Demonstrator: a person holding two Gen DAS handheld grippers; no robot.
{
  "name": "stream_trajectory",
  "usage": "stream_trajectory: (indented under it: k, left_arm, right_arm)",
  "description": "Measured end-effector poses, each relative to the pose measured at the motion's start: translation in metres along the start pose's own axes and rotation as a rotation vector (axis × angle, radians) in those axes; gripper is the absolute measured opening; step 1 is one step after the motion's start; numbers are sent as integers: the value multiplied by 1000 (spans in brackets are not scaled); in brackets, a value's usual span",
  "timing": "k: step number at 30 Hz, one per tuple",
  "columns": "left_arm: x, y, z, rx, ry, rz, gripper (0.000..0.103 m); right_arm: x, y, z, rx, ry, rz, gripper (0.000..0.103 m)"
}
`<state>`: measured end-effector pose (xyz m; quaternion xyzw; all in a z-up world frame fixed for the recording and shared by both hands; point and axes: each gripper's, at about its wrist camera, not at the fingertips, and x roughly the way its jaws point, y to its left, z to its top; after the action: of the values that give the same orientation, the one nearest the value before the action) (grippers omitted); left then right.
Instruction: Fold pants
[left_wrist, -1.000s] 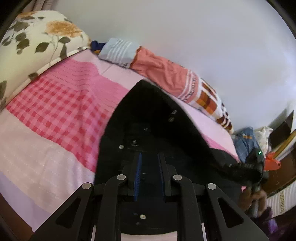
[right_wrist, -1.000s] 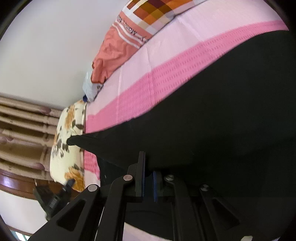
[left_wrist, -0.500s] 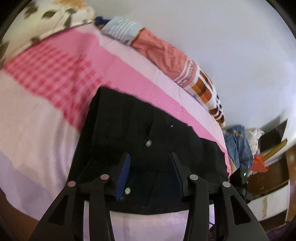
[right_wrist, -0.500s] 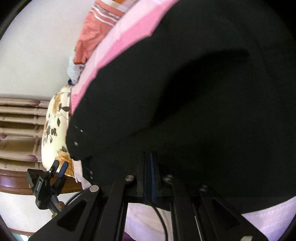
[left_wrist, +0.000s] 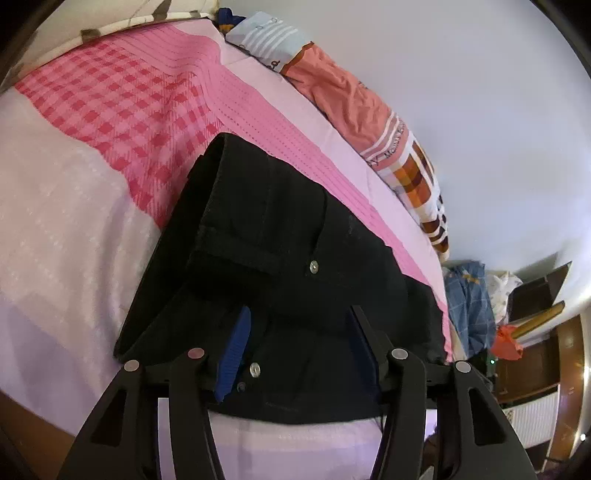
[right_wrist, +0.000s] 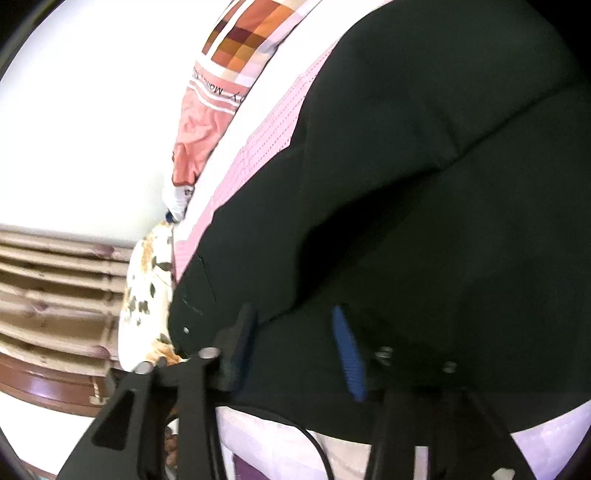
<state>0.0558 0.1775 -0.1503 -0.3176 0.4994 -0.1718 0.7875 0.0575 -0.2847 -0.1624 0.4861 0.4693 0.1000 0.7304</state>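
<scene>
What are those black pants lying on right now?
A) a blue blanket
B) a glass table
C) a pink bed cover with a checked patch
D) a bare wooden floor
C: in the left wrist view the black pants lie on a pink bed cover with a red-and-pink checked patch, and both hand-held grippers, the left hand-held gripper and the right hand-held gripper, stand open over them.

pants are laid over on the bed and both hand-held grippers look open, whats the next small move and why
Probably draw both back a little. The left hand-held gripper and right hand-held gripper stand wide open with nothing between the fingers, and the black pants lie doubled over on the pink bedspread. Backing off would show whether another fold is needed.
</scene>
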Motion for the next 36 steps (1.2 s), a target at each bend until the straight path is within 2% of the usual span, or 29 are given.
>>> stream_trajectory:
  k: [6, 8, 9, 11, 12, 14, 18, 19, 22, 24, 25, 26, 27, 29, 32, 33, 35, 36]
  left_arm:
    - [20, 4, 14, -78, 9, -26, 56]
    - [20, 5, 17, -108, -21, -53, 56]
    - [19, 4, 17, -103, -39, -42, 53]
    - [15, -1, 17, -65, -68, -1, 22]
    - [12, -3, 17, -55, -83, 8, 19]
    - [3, -5, 17, -69, -110, -15, 18]
    - [-17, -14, 22, -60, -152, -42, 18]
    - [-19, -17, 23, -48, -151, -41, 18]
    - [-16, -15, 22, -66, -101, -65, 17]
    - [-12, -14, 16, -73, -68, -60, 18]
    - [-9, -12, 10, -76, -48, -40, 18]
    - [-7, -8, 6, -94, -29, -39, 21]
    - [-4, -3, 3, -124, -11, -46, 23]
    - [2, 13, -1, -199, 8, -64, 38]
    - [7, 28, -2, -264, 1, -72, 41]
    - [8, 30, -1, -271, -1, -88, 42]
    - [12, 28, 5, -235, -11, -59, 57]
    - [15, 28, 8, -230, -6, -40, 57]
  right_arm:
    - [-4, -14, 7, 49, -38, 27, 46]
    - [-13, -23, 11, 81, -73, 36, 47]
    - [-18, -26, 13, 94, -93, 31, 49]
    - [-26, -32, 18, 121, -121, 40, 51]
    - [-28, -35, 21, 133, -127, 53, 53]
    - [-30, -38, 28, 150, -141, 64, 57]
    - [-19, -43, 41, 206, -125, 122, 59]
    - [-13, -43, 45, 209, -115, 114, 59]
    - [-5, -36, 49, 210, -115, 145, 58]
    - [1, -22, 51, 140, -85, 131, 39]
    - [4, -15, 51, 108, -71, 115, 21]
    - [5, -8, 51, 76, -65, 99, 14]
    - [5, -3, 51, 57, -70, 90, 14]
    - [3, 2, 51, 38, -80, 83, 11]
    - [-1, 1, 50, 42, -86, 84, 10]
    - [-2, 1, 49, 42, -88, 86, 10]
    - [-3, 1, 49, 42, -86, 97, 10]
    - [-3, 1, 50, 42, -87, 99, 10]
